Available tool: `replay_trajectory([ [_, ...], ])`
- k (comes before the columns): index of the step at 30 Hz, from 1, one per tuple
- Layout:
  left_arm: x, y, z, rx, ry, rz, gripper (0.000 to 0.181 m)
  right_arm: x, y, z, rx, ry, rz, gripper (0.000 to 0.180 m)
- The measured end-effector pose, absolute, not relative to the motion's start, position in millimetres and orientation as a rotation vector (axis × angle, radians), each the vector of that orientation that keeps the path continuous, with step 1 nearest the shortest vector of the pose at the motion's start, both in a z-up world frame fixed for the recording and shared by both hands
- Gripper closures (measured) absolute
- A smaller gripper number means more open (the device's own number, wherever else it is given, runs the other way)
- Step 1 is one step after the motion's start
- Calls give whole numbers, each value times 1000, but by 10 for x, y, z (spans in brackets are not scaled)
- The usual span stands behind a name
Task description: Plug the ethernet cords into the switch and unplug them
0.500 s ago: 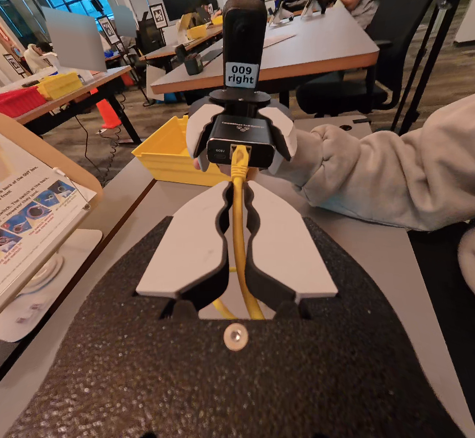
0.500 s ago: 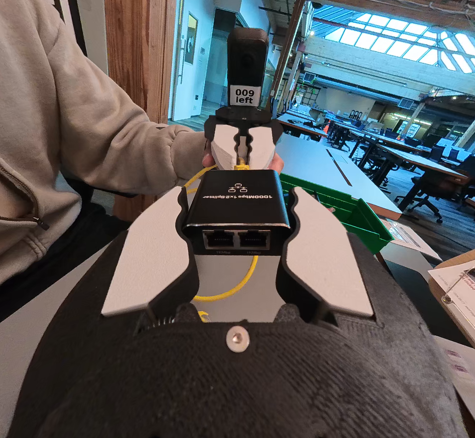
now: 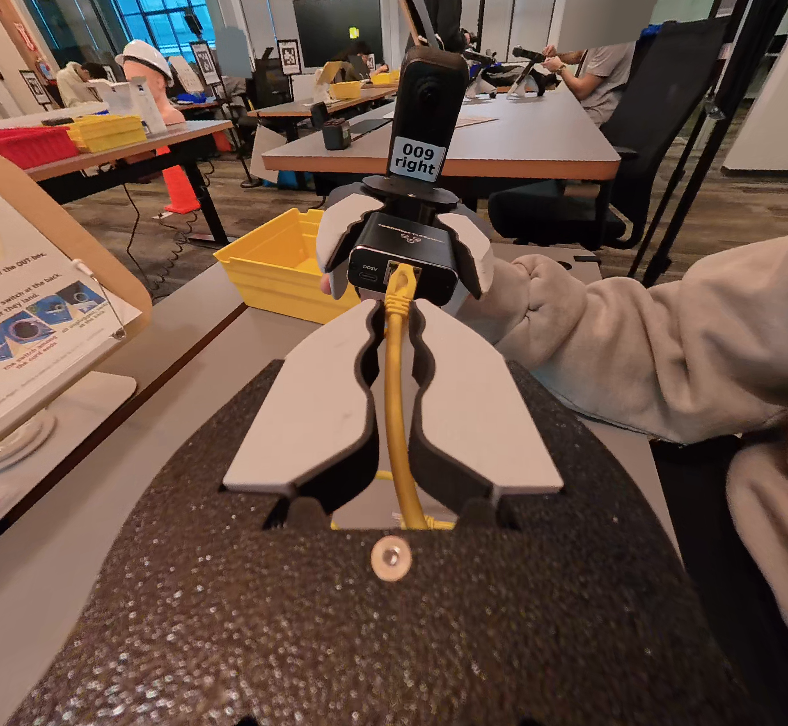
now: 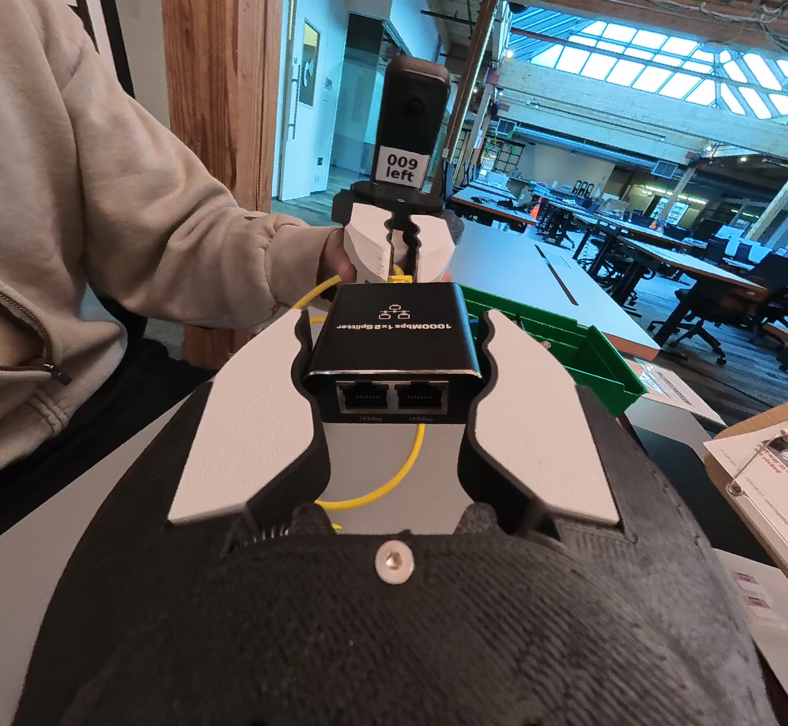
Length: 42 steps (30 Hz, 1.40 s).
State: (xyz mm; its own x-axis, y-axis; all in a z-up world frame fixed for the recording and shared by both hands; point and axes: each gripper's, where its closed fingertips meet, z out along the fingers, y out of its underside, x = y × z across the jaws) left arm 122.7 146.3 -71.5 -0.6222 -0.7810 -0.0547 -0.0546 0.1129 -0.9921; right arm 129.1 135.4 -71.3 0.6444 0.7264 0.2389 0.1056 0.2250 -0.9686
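Left gripper jaws pinch the ribbed yellow ethernet cord; right gripper jaws clamp the smooth black metal switch, yellow plastic bin beside

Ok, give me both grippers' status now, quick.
Left gripper: shut on the yellow ethernet cord, its plug in the switch.
Right gripper: shut on the switch, held off the table.

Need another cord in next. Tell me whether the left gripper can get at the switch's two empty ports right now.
Probably not. The left gripper is shut on the yellow cord at the switch's far end; the two empty ports face the right gripper.
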Motion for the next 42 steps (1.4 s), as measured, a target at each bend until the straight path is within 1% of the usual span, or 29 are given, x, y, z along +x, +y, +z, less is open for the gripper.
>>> replay_trajectory([
  [6, 1228, 1468, -621, -796, 1785, -1553, 171, 1276, 1374, -673, -1302, -753, 571, 104],
  [12, 1261, 1558, -713, -840, 1857, -1409, 171, 1295, 1475, -784, -1378, -732, 551, 104],
  [19, 1218, 1526, -767, -819, 1837, -1479, 170, 1270, 1432, -783, -1369, -796, 473, 104],
  [20, 1233, 1596, -747, -825, 1791, -1422, 169, 1306, 1464, -774, -1389, -779, 423, 104],
  [21, 1251, 1737, -678, -843, 1693, -1339, 161, 1372, 1483, -757, -1408, -751, 372, 104],
  [22, 1235, 1908, -572, -866, 1576, -1254, 159, 1455, 1483, -737, -1423, -721, 326, 104],
  [26, 964, 2421, -271, -1043, 1240, -901, 163, 1823, 1453, -595, -1418, -564, 161, 105],
  [28, 953, 2205, -248, -1080, 1235, -1020, 161, 1948, 1486, -534, -1421, -504, 30, 104],
  [30, 1070, 1838, -371, -1176, 1328, -1280, 147, 1951, 1531, -443, -1395, -468, -60, 104],
  [33, 1289, 1559, -521, -1350, 1331, -1611, 130, 1774, 1614, -421, -1400, -512, -112, 105],
  [36, 1445, 1451, -575, -1482, 1280, -1892, 130, 1586, 1687, -453, -1405, -583, -144, 104],
  [38, 1513, 1433, -597, -1513, 1273, -1989, 135, 1485, 1729, -476, -1402, -615, -137, 104],
  [39, 1541, 1437, -608, -1528, 1275, -2018, 132, 1428, 1743, -502, -1403, -643, -128, 104],
  [42, 1568, 1477, -515, -1514, 1198, -2146, 148, 1333, 1794, -542, -1407, -674, -130, 104],
])
